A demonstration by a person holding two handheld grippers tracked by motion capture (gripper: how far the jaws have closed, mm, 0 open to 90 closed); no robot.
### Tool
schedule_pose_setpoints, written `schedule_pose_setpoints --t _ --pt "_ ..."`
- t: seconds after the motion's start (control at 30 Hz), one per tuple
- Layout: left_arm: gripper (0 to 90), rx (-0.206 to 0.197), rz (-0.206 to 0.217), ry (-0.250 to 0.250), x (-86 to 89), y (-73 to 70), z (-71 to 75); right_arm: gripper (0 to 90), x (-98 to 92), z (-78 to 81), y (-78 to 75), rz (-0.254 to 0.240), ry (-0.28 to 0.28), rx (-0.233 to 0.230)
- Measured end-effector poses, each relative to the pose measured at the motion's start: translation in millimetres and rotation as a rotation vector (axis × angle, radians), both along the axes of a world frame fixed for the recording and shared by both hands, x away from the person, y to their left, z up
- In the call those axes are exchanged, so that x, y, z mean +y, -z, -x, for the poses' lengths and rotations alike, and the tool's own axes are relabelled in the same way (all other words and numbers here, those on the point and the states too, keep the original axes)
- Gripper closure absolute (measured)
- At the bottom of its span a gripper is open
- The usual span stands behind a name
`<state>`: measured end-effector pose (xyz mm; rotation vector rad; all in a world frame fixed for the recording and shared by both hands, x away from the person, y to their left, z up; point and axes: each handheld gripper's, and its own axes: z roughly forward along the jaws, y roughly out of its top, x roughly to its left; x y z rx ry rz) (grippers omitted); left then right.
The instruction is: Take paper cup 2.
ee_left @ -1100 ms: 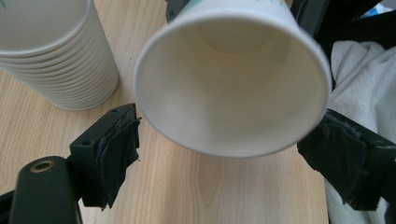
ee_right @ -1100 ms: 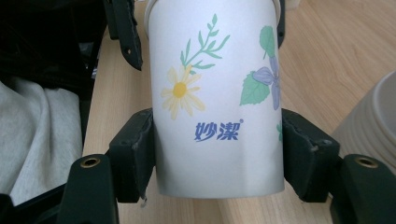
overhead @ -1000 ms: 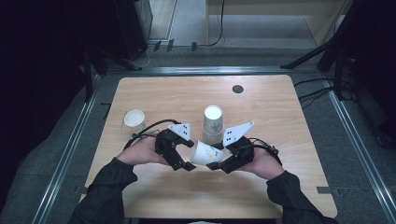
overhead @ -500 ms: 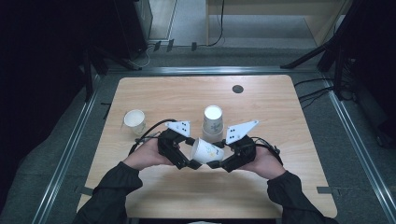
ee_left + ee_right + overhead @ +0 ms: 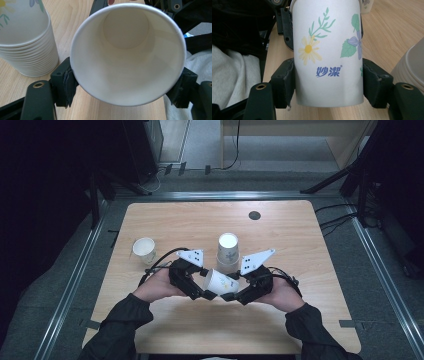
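Paper cup [image 5: 221, 282] lies sideways between both grippers, low over the bench [image 5: 310, 320]. Left gripper [image 5: 204, 284] has just been closing, fingers now pressing its rim; right gripper [image 5: 234, 289] is clamped on its base end. Just beyond stands the upside-down cup stack [image 5: 228, 251], and farther left a lone cup [image 5: 144, 250].

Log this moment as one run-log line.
held: paper cup on its side | right gripper: shut on cup base | left gripper: jaws just closing onto rim | cup stack: behind | single cup: left
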<state>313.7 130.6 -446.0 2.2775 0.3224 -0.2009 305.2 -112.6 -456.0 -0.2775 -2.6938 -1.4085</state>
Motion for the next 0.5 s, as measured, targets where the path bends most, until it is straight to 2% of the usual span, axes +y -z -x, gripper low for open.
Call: schedule_pose_setpoints --t 0.13,0.27,0.4,0.5 --pt "20.4 -0.012 0.014 0.002 -0.3 -0.6 0.8 34.4 0.6 0.3 0.1 0.003 -0.002 0.003" --pt "23.4 -0.017 0.013 0.012 -0.4 -1.1 1.7 34.6 1.4 1.5 0.4 0.009 -0.009 0.001" --pt "24.5 -0.015 0.014 0.001 1.1 -3.2 1.4 33.4 1.1 0.7 0.1 0.003 -0.001 0.000" --pt "25.0 -0.038 -0.024 -0.017 4.6 -10.4 0.1 24.5 0.7 0.7 1.1 0.008 -0.002 -0.005"
